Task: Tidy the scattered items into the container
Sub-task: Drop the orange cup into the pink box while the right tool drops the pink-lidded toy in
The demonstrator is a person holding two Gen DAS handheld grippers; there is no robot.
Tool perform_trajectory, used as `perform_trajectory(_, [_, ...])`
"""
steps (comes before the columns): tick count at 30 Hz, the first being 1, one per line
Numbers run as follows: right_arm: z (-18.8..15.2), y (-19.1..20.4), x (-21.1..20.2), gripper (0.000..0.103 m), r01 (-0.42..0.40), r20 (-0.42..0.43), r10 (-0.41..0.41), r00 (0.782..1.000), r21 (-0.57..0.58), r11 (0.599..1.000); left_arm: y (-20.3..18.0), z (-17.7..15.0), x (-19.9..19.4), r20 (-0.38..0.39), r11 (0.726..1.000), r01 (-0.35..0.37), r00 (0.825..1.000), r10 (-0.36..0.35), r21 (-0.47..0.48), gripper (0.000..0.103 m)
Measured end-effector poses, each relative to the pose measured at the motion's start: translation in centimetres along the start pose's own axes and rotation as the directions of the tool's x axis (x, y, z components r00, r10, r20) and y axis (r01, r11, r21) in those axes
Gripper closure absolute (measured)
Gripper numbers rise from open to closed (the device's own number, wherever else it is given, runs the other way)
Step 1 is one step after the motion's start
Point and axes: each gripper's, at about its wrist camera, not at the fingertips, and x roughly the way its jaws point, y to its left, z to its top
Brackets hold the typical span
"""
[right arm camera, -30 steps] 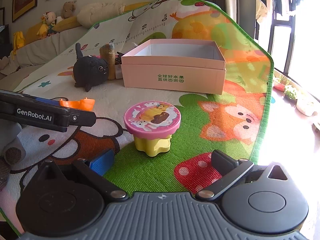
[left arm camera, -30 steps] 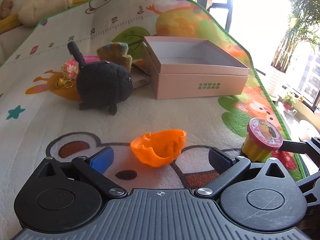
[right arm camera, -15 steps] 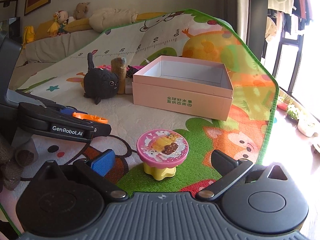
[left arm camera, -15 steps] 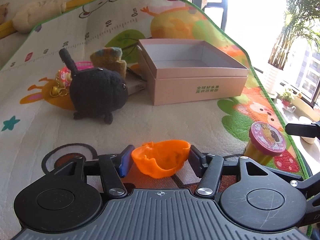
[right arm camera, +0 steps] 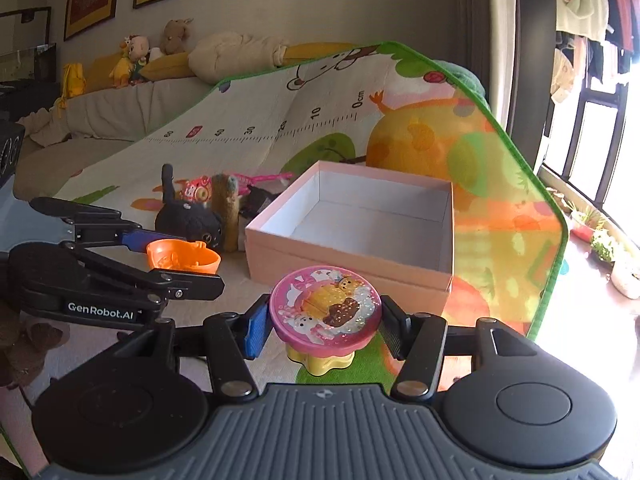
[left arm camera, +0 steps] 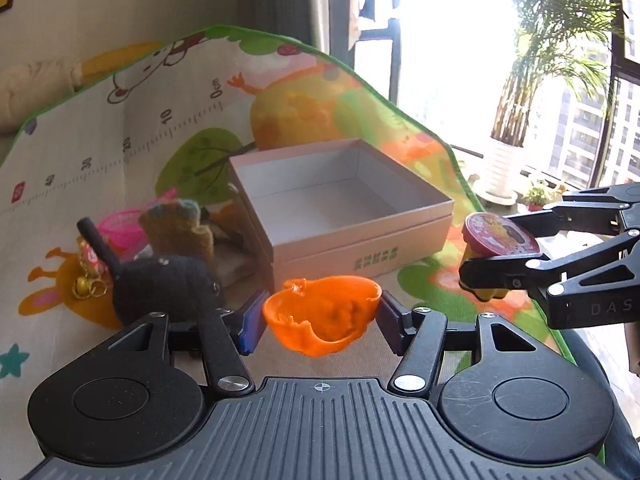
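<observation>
An orange plastic shell [left arm camera: 320, 318] hangs above the play mat, and my left gripper [left arm camera: 320, 322] is shut on it, a pad pressed on each side. The right wrist view shows that shell [right arm camera: 182, 258] at the left in the left gripper [right arm camera: 188, 258]. A yellow toy pot with a pink picture lid [right arm camera: 324, 312] is off the mat between the closing jaws of my right gripper [right arm camera: 324, 330], whose pads press on the lid's rim. The open pink box [left arm camera: 360, 240] stands empty just beyond both grippers.
A black plush [left arm camera: 160, 284], a brown felt toy [left arm camera: 176, 228], a pink plastic piece [left arm camera: 120, 228] and a small keychain [left arm camera: 88, 276] lie left of the box. The mat's green edge [left arm camera: 460, 160] runs along the right, with a potted plant [left arm camera: 500, 176] by the window beyond.
Both grippers closed, the left on the orange shell and the right on the pink-lidded pot. Both rose off the mat with their loads, and the box now sits lower in view.
</observation>
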Motion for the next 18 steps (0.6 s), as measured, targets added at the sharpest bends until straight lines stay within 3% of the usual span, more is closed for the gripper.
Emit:
perform_trajectory(5, [6.7, -4.6, 5.5, 0.047, 0.03, 0.041, -0.034, 0.999, 0.104, 0.994, 0.5, 4.9, 5.6, 0.113, 0.999, -0.009, 0.994, 0.004, 0.046, 0.036])
perform_trajectory(6, [7.5, -5.6, 7.0, 0.046, 0.021, 0.039, -0.026, 0.999, 0.134, 0.991, 0.9, 5.6, 6.9, 0.122, 0.999, 0.004, 0.992, -0.008, 0.034, 0.022])
perform_trajectory(7, [8.2, -6.6, 8.4, 0.039, 0.019, 0.035, -0.024, 0.999, 0.16, 0.987, 1.2, 5.9, 7.7, 0.124, 1.0, 0.015, 0.992, -0.017, 0.02, 0.012])
perform_trajectory(11, [8.7, -7.7, 10.7, 0.033, 0.092, 0.021, -0.097, 0.995, 0.164, 0.982, 2.4, 5.2, 6.1, 0.156, 0.999, 0.037, 0.987, -0.038, 0.011, 0.005])
perform_trajectory(15, [8.1, -6.4, 10.7, 0.029, 0.104, 0.025, -0.109, 0.994, 0.144, 0.984, 4.2, 1.8, 2.5, 0.15, 0.998, -0.055, 0.987, 0.052, 0.021, 0.0])
perform_trajectory(18, [8.3, -3.7, 11.0, 0.029, 0.067, 0.017, -0.069, 0.997, 0.088, 0.994, 6.6, -1.2, 1.3, 0.099, 0.983, -0.183, 0.978, 0.185, -0.029, 0.0])
